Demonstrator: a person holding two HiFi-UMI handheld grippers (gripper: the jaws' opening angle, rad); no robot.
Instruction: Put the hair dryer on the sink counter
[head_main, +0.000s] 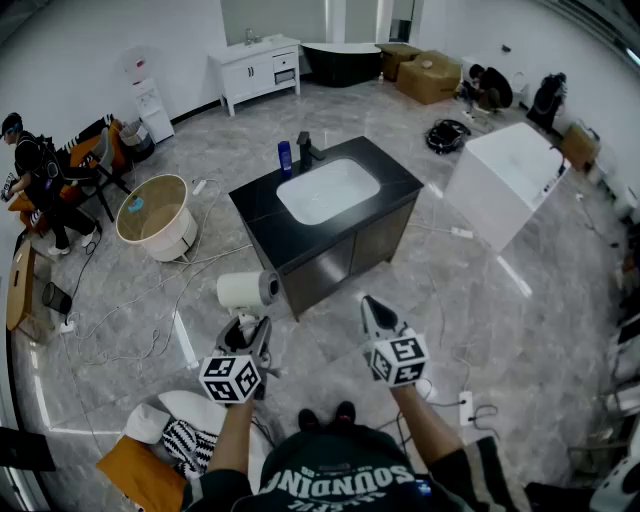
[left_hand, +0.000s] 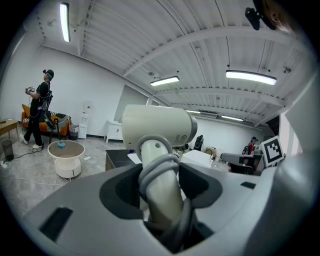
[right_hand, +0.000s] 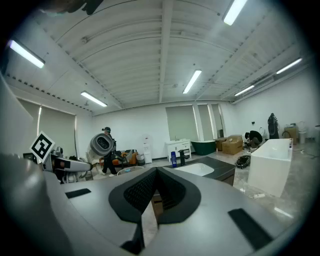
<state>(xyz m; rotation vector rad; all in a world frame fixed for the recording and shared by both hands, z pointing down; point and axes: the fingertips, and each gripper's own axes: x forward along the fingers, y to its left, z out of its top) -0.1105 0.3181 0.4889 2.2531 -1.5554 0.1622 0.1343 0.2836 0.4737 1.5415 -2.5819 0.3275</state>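
A white hair dryer (head_main: 247, 289) hangs in the air in front of the sink counter (head_main: 268, 217), a black top with a white basin. My left gripper (head_main: 251, 324) is shut on its handle. In the left gripper view the hair dryer (left_hand: 157, 128) stands upright between the jaws of my left gripper (left_hand: 160, 176), with a grey cord looped round the handle. My right gripper (head_main: 369, 304) is level with it to the right, shut and holding nothing. From the right gripper view (right_hand: 156, 173) the hair dryer (right_hand: 102, 144) shows at the left, the sink counter (right_hand: 222, 168) ahead.
A blue bottle (head_main: 285, 157) and a black faucet (head_main: 306, 148) stand at the counter's back edge. A round beige tub (head_main: 155, 211) sits to the left, a white bathtub (head_main: 506, 178) to the right. Cables trail over the floor (head_main: 140, 310). A person (head_main: 38, 170) sits far left.
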